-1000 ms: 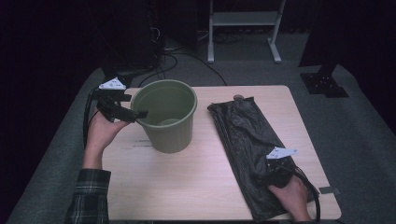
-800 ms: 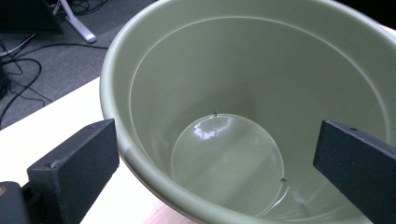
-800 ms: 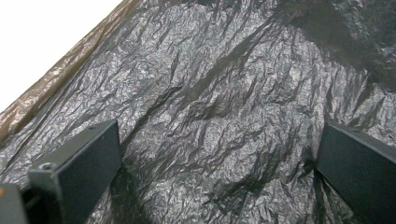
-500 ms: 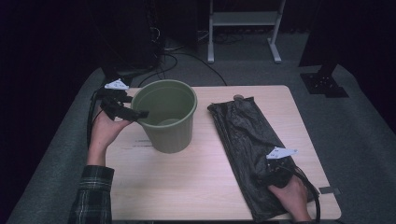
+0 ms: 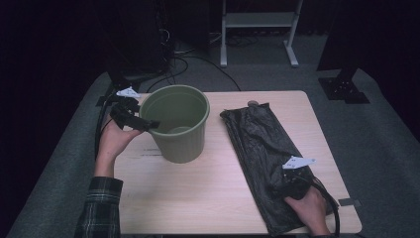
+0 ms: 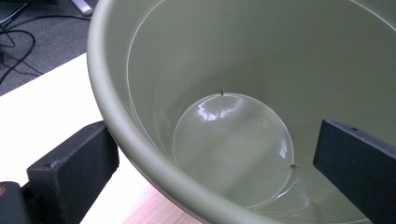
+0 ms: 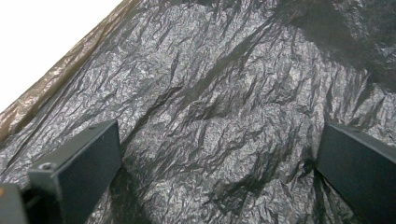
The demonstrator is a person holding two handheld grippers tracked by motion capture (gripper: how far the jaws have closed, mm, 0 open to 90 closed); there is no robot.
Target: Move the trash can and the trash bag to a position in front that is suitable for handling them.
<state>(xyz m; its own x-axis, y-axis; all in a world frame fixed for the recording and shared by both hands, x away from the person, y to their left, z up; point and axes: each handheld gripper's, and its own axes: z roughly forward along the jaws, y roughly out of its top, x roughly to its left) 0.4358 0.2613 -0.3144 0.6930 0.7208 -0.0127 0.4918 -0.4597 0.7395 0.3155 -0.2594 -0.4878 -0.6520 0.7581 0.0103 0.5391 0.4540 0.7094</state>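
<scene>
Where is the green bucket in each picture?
High view: the green bucket stands left of centre on the table, beside the black bag.
Left gripper view: its rim runs between the left gripper jaws.
Right gripper view: bag, no bucket.
Shared landmark: the pale table.

My left claw [image 5: 148, 124] sits at the rim of the green bucket [image 5: 178, 124], which stands upright on the desk [image 5: 208, 198]. My right claw [image 5: 289, 183] rests low on the black plastic bag [image 5: 262, 148], lying flat beside the bucket.
</scene>
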